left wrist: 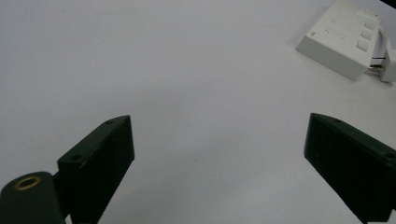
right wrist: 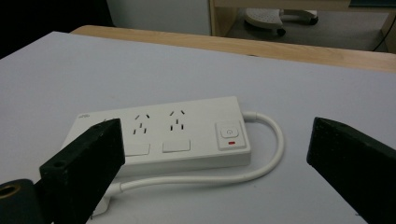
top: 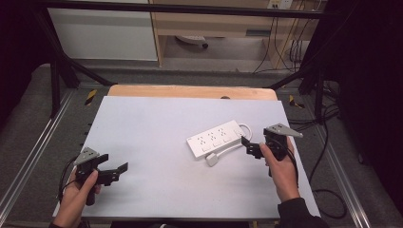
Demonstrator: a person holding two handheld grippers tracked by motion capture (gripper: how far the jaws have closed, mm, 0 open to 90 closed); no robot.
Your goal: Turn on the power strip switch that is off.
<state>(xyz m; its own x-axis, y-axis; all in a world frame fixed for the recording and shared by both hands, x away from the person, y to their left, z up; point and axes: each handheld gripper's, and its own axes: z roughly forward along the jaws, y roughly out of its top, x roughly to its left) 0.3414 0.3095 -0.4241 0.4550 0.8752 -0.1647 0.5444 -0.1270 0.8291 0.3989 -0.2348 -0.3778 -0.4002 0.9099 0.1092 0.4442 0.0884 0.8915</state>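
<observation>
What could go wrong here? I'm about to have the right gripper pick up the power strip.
The cable loops from the power strip round its near side to the loose plug, so lifting may drag the plug. The open right gripper may also press the switch.

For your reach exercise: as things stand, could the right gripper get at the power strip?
Probably yes. The right gripper is open, faces the power strip, and bare table lies between them.

Power strip (left wrist: 343,39) cut off by top-right edge in left gripper view; its plug (right wrist: 100,205) mostly hidden behind a jaw in right gripper view.
</observation>
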